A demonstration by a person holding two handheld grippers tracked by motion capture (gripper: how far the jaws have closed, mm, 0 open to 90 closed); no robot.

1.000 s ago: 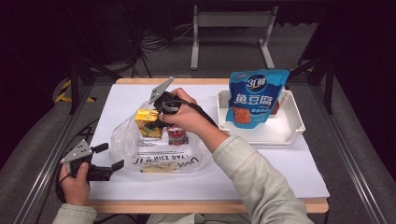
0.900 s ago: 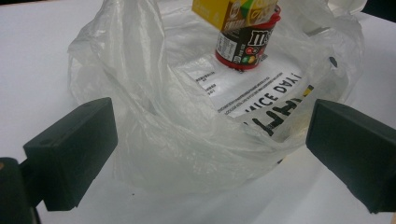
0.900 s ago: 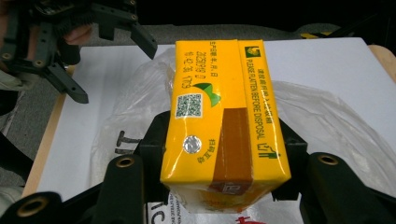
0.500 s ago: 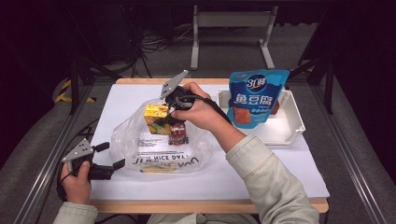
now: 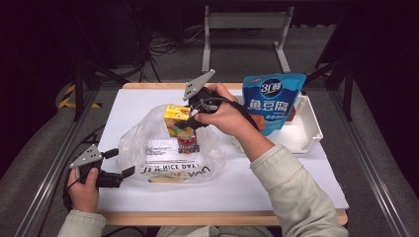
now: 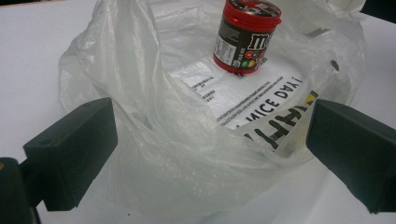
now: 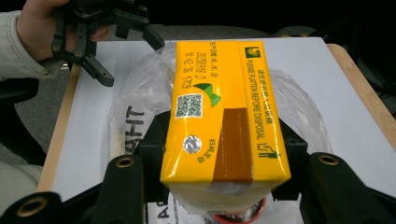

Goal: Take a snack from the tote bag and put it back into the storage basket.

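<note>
My right gripper (image 5: 184,121) is shut on a yellow drink carton (image 5: 176,119) and holds it in the air over a clear plastic bag (image 5: 148,148). In the right gripper view the carton (image 7: 219,116) fills the gap between the black jaws. A red candy can (image 5: 188,143) stands upright inside the bag, just below the carton. My left gripper (image 5: 122,162) rests at the bag's left edge with its jaws wide apart. In the left gripper view the bag's rim (image 6: 187,154) lies loose between them, and the can (image 6: 246,35) stands beyond.
A white tray (image 5: 306,133) sits at the table's right, with a blue snack pouch (image 5: 272,101) standing in it. The table's wooden edge (image 5: 222,217) runs along the front. A metal frame (image 5: 247,29) stands behind the table.
My right gripper has lifted the yellow carton up and to the right, out from the bag's far side to above the can. The left gripper has stayed put.
</note>
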